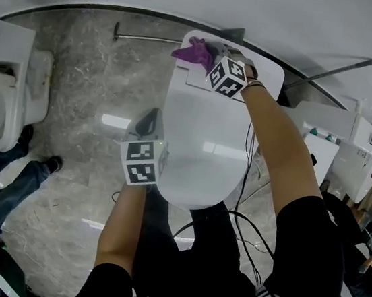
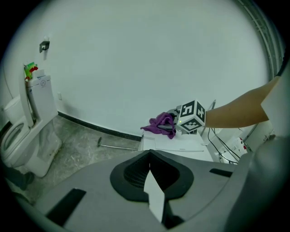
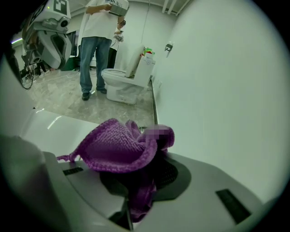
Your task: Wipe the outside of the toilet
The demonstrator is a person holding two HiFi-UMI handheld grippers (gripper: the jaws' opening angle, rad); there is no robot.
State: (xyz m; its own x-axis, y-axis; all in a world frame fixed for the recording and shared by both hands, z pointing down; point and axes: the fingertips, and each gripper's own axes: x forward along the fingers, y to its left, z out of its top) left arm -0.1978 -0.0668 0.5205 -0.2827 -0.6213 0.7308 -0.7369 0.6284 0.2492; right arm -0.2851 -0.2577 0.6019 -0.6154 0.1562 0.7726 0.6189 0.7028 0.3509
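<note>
A white toilet with its lid down stands below me, its tank against the wall. My right gripper is shut on a purple cloth at the tank top's left end. In the right gripper view the purple cloth bunches over the jaws and hides the tips of the right gripper. My left gripper hangs beside the lid's left edge, jaws closed together, holding nothing. From the left gripper I see the cloth on the tank.
A second toilet stands at the far left, with a person's legs near it. A metal bar lies by the wall. Cables trail on the floor at the right, beside white units.
</note>
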